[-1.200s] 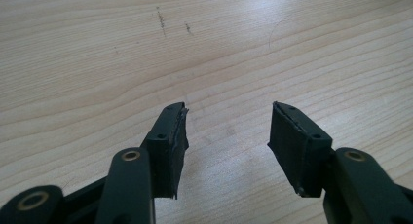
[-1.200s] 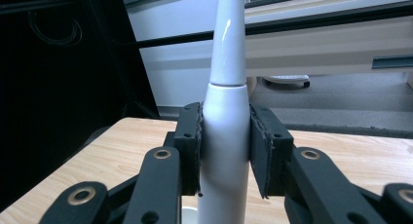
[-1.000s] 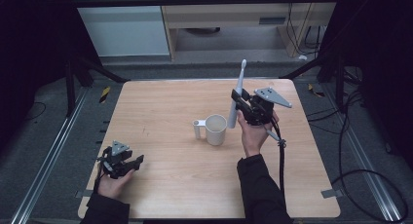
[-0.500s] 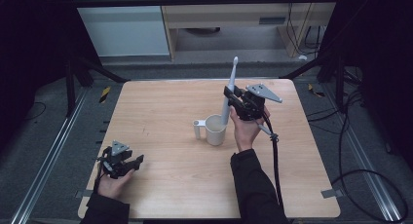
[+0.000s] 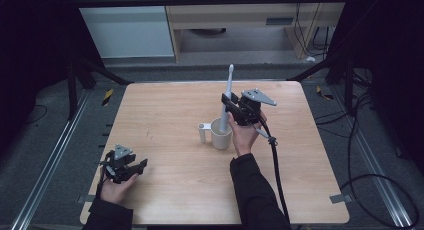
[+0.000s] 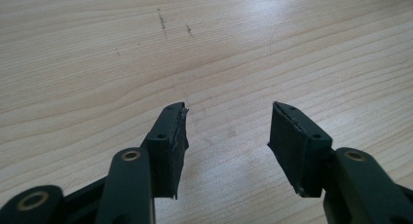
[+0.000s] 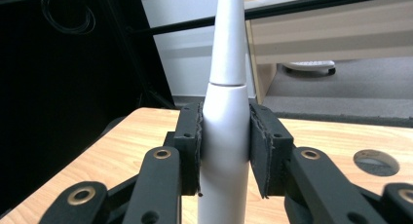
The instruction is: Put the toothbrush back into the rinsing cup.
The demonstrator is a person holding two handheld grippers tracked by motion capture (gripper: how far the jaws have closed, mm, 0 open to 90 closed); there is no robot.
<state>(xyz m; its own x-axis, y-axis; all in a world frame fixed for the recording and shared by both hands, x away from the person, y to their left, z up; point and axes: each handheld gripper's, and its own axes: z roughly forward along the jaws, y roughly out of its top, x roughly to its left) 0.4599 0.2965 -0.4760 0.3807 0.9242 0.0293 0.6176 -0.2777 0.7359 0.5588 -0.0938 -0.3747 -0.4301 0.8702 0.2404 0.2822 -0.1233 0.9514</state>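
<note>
Seen from above, a wooden table point(image 5: 170, 120) fills the middle of the frame. Near its centre stands a cream mug point(image 5: 220, 133) with its handle pointing left. A white electric toothbrush point(image 5: 228, 92) rises nearly upright from the mug, its lower end inside the rim and its head toward the top of the frame. The right gripper point(image 5: 231, 107), just right of the mug, is clamped on the toothbrush's body above the rim. The hand point(image 5: 245, 136) holding it comes up from the bottom centre, a black cable trailing down beside it.

At the lower left of the table, the left gripper point(image 5: 139, 166) rests low over the wood, well apart from the mug.

The right gripper view shows the grip closely: both black pads press on either side of the toothbrush's point(image 7: 226, 117) thick white handle, just below the seam where the narrower neck begins.

The left gripper view shows the left gripper point(image 6: 228, 131) with its jaws spread apart and bare pale wood grain between them, marked by a few faint dark scratches toward the upper left.

Around the table lie a dark grey floor, metal rails and loose cables; pale cabinets stand at the top.
</note>
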